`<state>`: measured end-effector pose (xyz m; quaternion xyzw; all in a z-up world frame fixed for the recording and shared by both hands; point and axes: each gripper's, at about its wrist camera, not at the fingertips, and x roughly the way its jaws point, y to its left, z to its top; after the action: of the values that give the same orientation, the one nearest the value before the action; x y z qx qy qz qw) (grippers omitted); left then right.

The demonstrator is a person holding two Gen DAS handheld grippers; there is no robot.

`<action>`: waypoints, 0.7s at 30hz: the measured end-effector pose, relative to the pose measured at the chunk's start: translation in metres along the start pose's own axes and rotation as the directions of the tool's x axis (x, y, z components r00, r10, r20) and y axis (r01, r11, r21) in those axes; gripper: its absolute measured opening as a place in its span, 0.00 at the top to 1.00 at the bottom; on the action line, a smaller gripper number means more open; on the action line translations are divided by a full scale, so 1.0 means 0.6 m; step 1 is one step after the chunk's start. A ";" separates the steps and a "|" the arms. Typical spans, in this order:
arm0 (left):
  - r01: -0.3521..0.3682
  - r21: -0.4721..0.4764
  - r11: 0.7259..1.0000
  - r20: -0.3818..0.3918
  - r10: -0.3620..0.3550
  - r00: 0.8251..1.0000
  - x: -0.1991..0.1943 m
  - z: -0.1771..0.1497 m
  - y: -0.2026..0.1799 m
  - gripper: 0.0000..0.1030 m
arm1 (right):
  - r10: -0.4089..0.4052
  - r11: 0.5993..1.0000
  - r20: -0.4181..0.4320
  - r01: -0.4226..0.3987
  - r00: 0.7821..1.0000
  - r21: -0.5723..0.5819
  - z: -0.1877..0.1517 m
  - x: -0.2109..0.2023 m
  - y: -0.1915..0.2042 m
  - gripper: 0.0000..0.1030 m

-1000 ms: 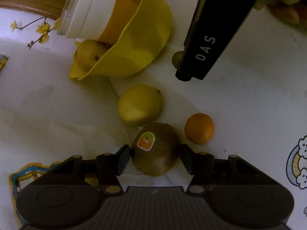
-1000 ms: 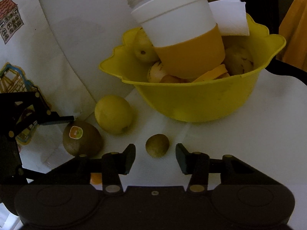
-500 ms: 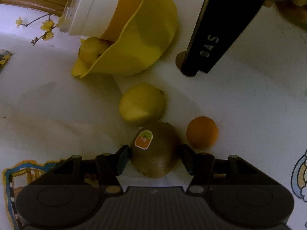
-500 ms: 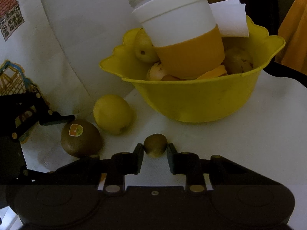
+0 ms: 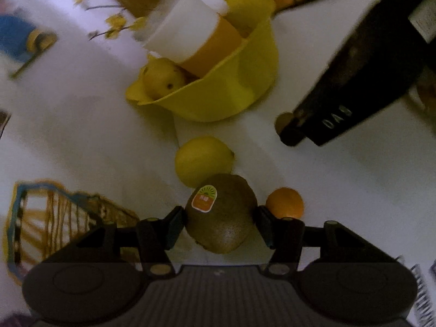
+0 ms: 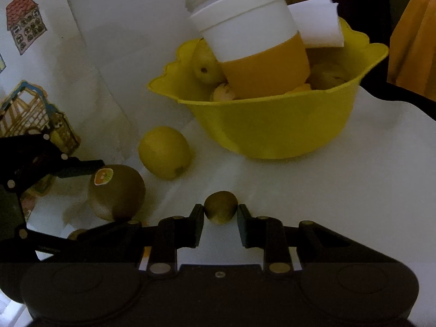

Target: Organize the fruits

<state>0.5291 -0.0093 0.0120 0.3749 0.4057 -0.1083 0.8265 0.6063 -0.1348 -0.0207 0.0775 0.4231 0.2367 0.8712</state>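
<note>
The left gripper [image 5: 220,218] has its fingers clamped on the large kiwi [image 5: 222,214]; the right gripper [image 6: 220,214] pinches the small kiwi [image 6: 220,207]. Just beyond lie a lemon [image 5: 203,160] and orange [image 5: 284,203] on the table [image 5: 340,190]. Ahead, the yellow bowl [image 6: 272,125] already holds fruit; four pieces remain outside.

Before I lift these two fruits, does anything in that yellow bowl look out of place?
Yes. A white and orange cup sits tilted inside the yellow bowl, leaning on the fruit, with a folded white napkin tucked behind it. Neither is fruit, and they take up most of the bowl's room.
</note>
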 end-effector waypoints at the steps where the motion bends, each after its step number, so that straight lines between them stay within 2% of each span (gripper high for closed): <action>1: 0.015 -0.029 0.999 0.007 -0.014 1.000 -0.002 -0.001 0.004 0.40 | -0.001 1.000 0.001 0.001 1.000 0.002 -0.001 -0.004 -0.002 0.73; 5: 0.068 -0.144 0.987 0.046 -0.062 0.997 -0.013 -0.008 0.018 0.40 | -0.001 1.000 0.005 0.001 1.000 0.015 -0.011 -0.020 -0.008 0.73; 11: 0.152 -0.320 0.935 0.139 -0.113 0.984 -0.028 -0.029 0.039 0.40 | 0.015 0.999 0.030 -0.016 0.999 0.032 -0.020 -0.037 -0.015 0.73; 16: 0.183 -0.427 0.886 0.214 -0.097 0.972 -0.055 -0.052 0.031 0.40 | 0.030 0.999 0.067 -0.032 0.997 0.030 -0.030 -0.060 -0.019 0.73; 21: 0.198 -0.495 0.846 0.268 -0.069 0.961 -0.089 -0.066 0.015 0.40 | 0.035 0.998 0.100 -0.039 0.994 0.043 -0.042 -0.098 -0.022 0.73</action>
<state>0.4754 0.0185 0.0415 0.0940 0.3421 -0.0975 0.9299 0.5601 -0.1762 0.0003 0.1167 0.3832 0.2390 0.8846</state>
